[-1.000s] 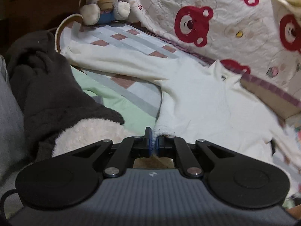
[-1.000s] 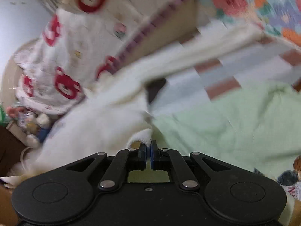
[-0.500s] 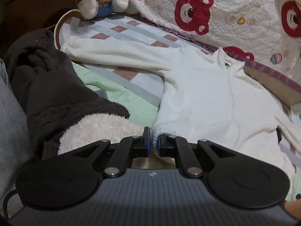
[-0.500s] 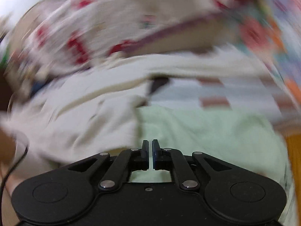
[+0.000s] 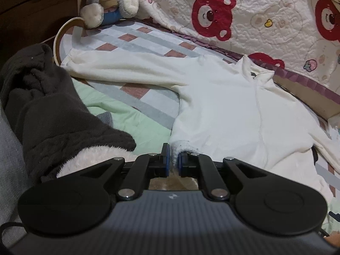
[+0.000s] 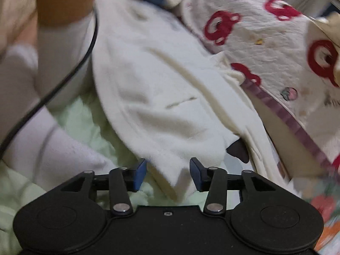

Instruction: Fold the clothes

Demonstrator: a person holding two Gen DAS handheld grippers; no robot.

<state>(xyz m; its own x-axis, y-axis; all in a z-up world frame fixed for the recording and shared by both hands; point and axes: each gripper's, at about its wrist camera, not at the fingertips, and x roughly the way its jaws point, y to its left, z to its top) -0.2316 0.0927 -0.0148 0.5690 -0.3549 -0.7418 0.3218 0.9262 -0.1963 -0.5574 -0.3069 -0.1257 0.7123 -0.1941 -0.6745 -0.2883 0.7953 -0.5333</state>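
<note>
- Our left hand-held gripper (image 5: 173, 162) is closed down to a narrow gap, and that gap is filled by the fluffy bottom corner of the cream fleece jacket (image 5: 223, 114). We judge the pinch is there to pin that hem corner while the rest of the garment is arranged.
- Our right hand-held gripper (image 6: 167, 174) has its jaws opening. The opposite hem corner of the cream fleece jacket (image 6: 161, 106) lies between the blue pads without being pressed, so it looks let go, probably so that corner can rest on the bed.
- Just left of the left hand-held gripper, a dark fleece garment (image 5: 42, 106) with a pale furry lining is heaped, likely waiting its turn.
- Ahead of both hand-held grippers, the jacket lies front-up across the green and checked bedspread (image 5: 136, 125). Its zip runs away from us and one sleeve stretches out to the far left. Spread flat like this, it seems readied for folding, with no fold made yet.
- To the left of the right hand-held gripper, a white sleeve (image 6: 53, 63) and a black cable (image 6: 63, 78) cross the view.
- Beyond the collar, a bear-print quilt (image 5: 255, 21) rises at the back, and a plush toy (image 5: 108, 0) sits at the far left corner, well clear of the work.
</note>
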